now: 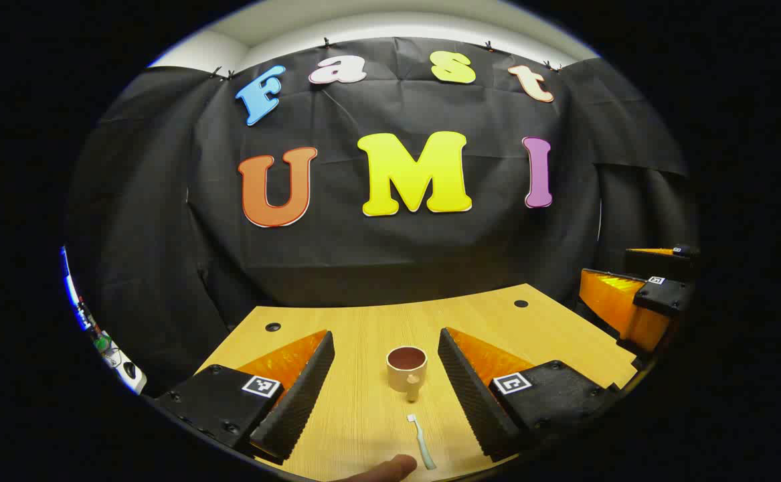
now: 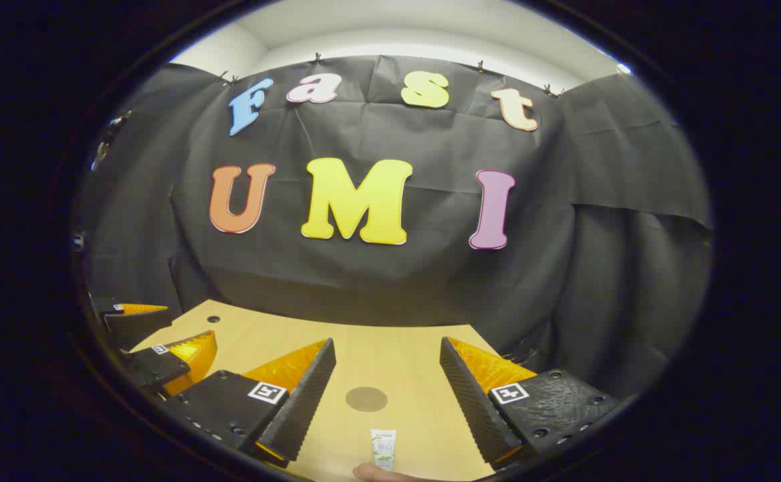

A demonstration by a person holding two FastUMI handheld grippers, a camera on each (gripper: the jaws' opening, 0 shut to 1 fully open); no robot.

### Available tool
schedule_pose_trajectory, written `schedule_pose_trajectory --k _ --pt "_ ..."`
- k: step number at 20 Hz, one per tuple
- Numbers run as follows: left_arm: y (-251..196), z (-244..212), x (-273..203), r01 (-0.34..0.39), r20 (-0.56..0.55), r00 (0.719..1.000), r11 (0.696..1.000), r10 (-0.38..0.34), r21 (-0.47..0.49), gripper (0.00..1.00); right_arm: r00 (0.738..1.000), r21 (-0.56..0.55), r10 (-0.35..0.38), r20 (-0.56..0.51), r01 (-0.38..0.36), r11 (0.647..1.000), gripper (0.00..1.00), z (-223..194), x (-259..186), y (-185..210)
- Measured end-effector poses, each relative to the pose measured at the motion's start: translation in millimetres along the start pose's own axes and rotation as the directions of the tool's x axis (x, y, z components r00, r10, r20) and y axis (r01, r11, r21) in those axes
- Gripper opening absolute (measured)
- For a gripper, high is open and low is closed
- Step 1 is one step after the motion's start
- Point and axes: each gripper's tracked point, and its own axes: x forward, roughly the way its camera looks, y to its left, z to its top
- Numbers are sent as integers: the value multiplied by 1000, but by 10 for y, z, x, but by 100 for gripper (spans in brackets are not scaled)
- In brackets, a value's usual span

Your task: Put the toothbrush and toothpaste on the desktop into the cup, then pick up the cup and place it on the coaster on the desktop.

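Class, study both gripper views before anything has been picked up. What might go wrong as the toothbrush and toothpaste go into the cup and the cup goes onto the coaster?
1. The toothbrush is thin and lies flat on the desk; the open left gripper may slip off it.
2. The cup is small with a narrow mouth, so dropping items in could tip it.
3. The toothpaste lies just short of the coaster; the right gripper might nudge the coaster.

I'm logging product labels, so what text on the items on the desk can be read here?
White toothpaste tube: a small printed mark at its top end, too blurred to read.
Square black-and-white tags on the hand-held gripper: coded patterns, no words.
Cream ceramic cup, white toothbrush, round brown coaster: no text visible.
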Motion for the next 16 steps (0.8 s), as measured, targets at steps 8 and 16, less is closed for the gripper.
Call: schedule_pose_trajectory --k 8,16 --pt "-172 46 11 -39 -9 999 999 39 -17 99 998 -25 4 -60 -5 1000 95 -125 107 -313" --pt "-378 75 57 -24 -14 1000 999 24 -22 99 999 -76 25 -32 -28 997 95 -51 92 -418"
